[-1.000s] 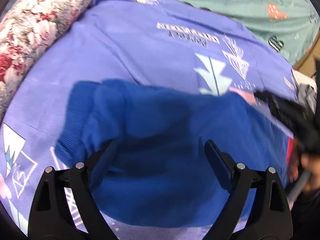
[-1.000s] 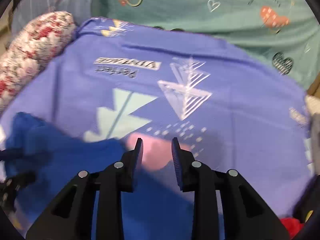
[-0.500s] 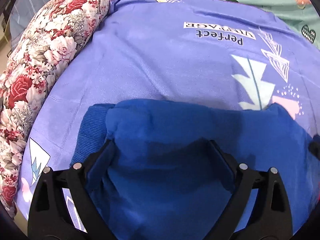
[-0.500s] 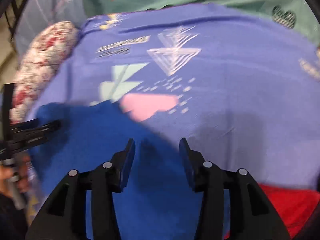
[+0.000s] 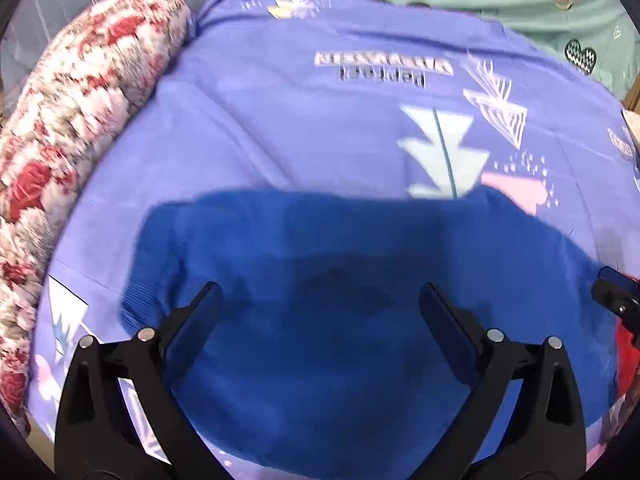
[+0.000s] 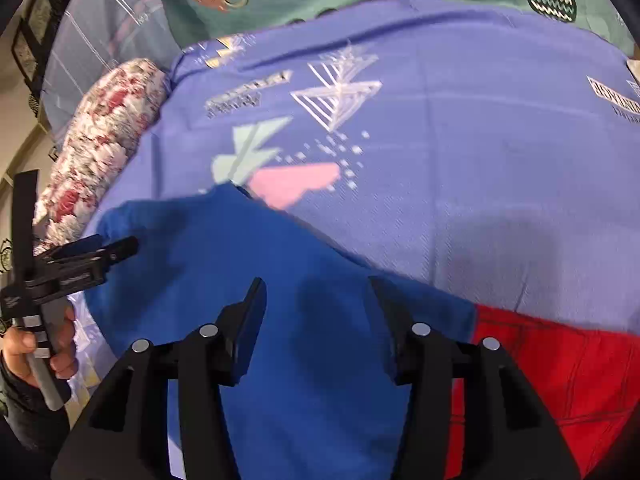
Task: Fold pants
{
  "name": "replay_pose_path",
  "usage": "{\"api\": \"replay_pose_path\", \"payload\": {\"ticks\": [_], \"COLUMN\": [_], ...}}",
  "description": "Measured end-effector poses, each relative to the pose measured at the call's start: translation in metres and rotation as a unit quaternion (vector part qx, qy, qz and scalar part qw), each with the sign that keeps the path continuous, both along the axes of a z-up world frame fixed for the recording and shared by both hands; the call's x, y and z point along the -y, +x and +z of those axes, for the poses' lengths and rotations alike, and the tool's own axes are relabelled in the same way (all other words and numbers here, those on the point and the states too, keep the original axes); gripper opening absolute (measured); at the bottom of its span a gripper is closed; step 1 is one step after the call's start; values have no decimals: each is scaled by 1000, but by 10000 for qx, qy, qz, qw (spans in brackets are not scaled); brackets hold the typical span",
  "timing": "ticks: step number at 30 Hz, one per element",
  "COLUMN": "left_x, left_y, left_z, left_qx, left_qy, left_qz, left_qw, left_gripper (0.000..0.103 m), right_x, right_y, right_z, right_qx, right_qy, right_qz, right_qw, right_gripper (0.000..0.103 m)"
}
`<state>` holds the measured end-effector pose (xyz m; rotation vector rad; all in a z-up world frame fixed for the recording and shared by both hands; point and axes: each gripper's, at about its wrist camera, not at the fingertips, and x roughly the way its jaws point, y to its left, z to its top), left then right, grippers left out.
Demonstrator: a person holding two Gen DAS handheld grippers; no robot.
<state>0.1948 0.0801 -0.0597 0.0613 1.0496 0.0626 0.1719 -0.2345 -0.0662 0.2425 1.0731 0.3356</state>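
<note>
Pants, blue soft fleece ones [image 5: 340, 300], are laid long from left to right under both claws; the left claw [image 5: 320, 312] is spreading, the right claw [image 6: 316, 312] is spreading too, and nothing is pinched.

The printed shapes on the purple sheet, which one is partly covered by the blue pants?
The pink shape: the blue pants overlap its lower left edge. The white line-drawn triangles lie clear of them, farther up the purple sheet.

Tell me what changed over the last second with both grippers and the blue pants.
The right gripper, nearly closed a second ago, is opening, nothing pinched between its jaws. It shifted from the pink print onto the blue fleece pants. The left gripper stayed wide open above them. The pants stayed flat on the purple printed sheet.
</note>
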Motion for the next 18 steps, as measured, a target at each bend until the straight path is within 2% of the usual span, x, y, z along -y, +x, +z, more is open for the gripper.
{"api": "replay_pose_path", "payload": {"ticks": [2, 3, 6, 12, 15, 18], "left_x": [-5, -8, 1, 17, 22, 20], "left_y": [8, 11, 6, -8, -10, -4], "left_z": [-18, -22, -10, 7, 1, -18], "left_qx": [-268, -306, -153, 13, -112, -329], "left_qy": [137, 51, 151, -160, -349, -203], "left_qz": [230, 242, 189, -126, -216, -142], "left_qw": [9993, 9992, 9996, 9998, 9991, 9992], "left_gripper": [100, 100, 100, 100, 100, 100], "right_x": [8, 12, 18, 17, 17, 19], "right_y": [1, 0, -5, -6, -5, -4], "right_z": [-5, -4, 3, 4, 1, -1], "right_qx": [-42, -66, 93, 87, 48, 5], "right_qy": [162, 227, 398, 659, 643, 645], "right_qz": [-98, -149, -204, -133, -153, -199], "right_qw": [9998, 9996, 9990, 9977, 9978, 9977], "right_gripper": [50, 50, 51, 51, 51, 52]}}
